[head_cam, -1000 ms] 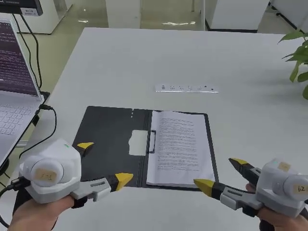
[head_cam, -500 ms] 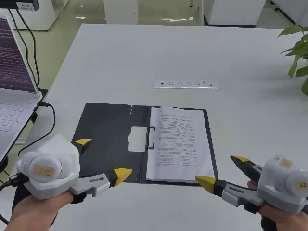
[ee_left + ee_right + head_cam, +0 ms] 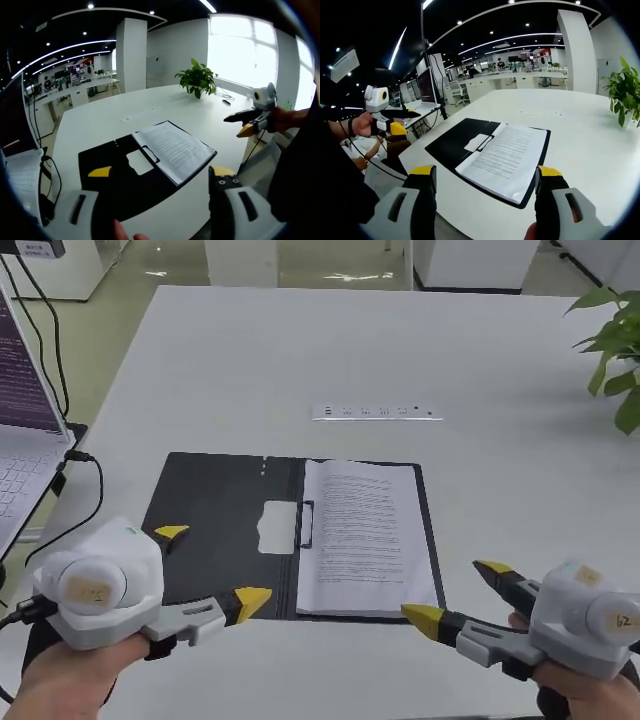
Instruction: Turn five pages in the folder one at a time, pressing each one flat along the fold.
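At centre frame the folder (image 3: 200, 530) lies open on the table (image 3: 300, 350), pages (image 3: 365, 535) stacked on its right half. My left hand-held gripper (image 3: 212, 566) and right hand-held gripper (image 3: 456, 593) hover released below it. The first turn looks unstarted, so next I should pinch the top page's edge.

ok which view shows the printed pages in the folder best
The head view: it looks down on the pages, so the whole stack shows nearly square-on, uncovered. The right gripper view shows them whole too, but slanted and at a low angle. The left gripper view shows them smaller and skewed.
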Demonstrator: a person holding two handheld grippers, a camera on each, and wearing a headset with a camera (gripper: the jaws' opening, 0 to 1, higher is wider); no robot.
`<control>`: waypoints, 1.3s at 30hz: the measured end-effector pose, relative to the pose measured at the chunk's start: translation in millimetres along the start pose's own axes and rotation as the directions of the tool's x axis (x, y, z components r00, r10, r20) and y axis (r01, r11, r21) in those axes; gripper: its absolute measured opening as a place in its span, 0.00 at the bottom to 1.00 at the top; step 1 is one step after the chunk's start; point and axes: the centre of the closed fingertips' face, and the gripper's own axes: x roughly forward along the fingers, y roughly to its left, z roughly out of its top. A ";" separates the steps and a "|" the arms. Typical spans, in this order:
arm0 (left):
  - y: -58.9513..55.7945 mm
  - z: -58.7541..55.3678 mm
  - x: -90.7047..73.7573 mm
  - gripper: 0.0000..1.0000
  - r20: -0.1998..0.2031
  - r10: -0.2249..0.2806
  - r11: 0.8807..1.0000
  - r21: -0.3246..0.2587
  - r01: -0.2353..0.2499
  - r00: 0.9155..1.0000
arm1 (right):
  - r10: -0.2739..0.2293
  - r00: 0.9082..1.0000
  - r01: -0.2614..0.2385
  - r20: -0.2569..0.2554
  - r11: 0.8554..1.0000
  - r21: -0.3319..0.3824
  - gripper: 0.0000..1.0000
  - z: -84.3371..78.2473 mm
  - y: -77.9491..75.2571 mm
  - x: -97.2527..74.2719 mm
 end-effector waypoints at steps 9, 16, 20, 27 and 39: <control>-8.0 0.8 4.4 0.76 -0.017 -0.034 0.999 0.023 0.034 0.999 | -0.010 1.000 0.010 -0.005 1.000 0.007 0.81 -5.2 -4.8 -5.1; -17.6 0.0 20.2 0.76 -0.049 -0.089 0.994 0.051 0.092 0.995 | -0.030 1.000 0.030 -0.006 0.999 0.014 0.81 -5.2 -11.1 -10.8; -24.0 5.3 30.7 0.75 -0.053 -0.113 0.992 0.059 0.116 0.992 | -0.043 0.999 0.043 -0.003 0.999 0.023 0.81 -5.9 -14.9 -13.5; -40.2 12.8 50.1 0.74 -0.067 -0.154 0.983 0.086 0.160 0.986 | -0.049 0.999 0.050 -0.022 0.999 0.019 0.81 -10.8 -16.5 -15.5; -59.4 18.0 86.6 0.72 -0.091 -0.207 0.968 0.125 0.217 0.974 | -0.050 0.998 0.051 -0.024 0.998 0.026 0.81 -12.8 -20.0 -19.6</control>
